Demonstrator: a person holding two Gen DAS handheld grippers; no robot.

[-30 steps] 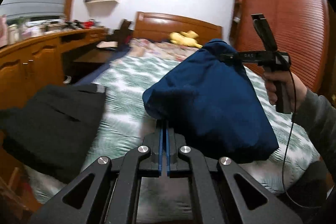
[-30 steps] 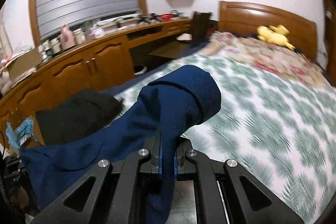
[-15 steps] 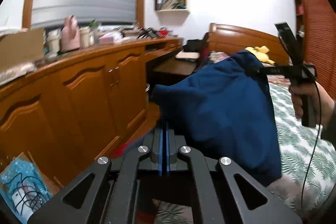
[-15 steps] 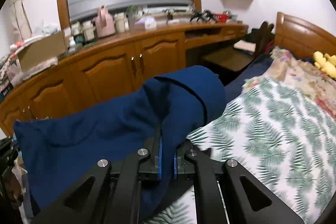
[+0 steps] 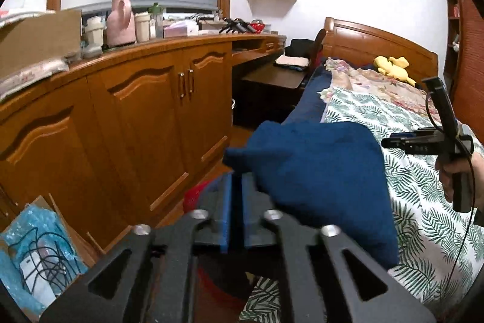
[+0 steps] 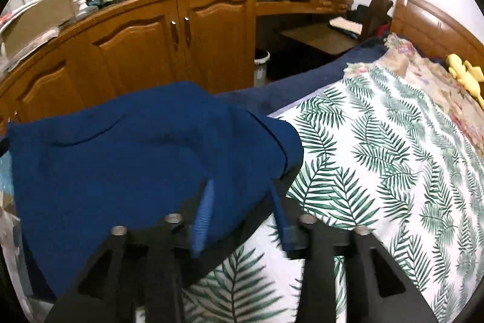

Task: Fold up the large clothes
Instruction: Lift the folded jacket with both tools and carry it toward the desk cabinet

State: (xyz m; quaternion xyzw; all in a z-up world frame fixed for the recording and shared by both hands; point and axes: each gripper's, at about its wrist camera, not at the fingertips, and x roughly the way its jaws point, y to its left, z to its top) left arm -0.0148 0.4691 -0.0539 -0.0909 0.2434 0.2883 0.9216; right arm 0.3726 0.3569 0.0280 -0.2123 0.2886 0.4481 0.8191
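Both grippers' jaws have just opened, releasing one blue garment (left gripper, right gripper).

Home bedroom: bed, wooden cabinets.

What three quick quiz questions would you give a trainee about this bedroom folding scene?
1. True or false: the right gripper is clamped shut on the navy blue garment.
2. What lies near the headboard? A) yellow plush toy B) laptop C) black shoes
3. Fill in: the bedspread is printed with green ___ shapes.

Key: 1 false; its jaws have just been opening, with cloth loose between them. 2 A. 3 leaf.
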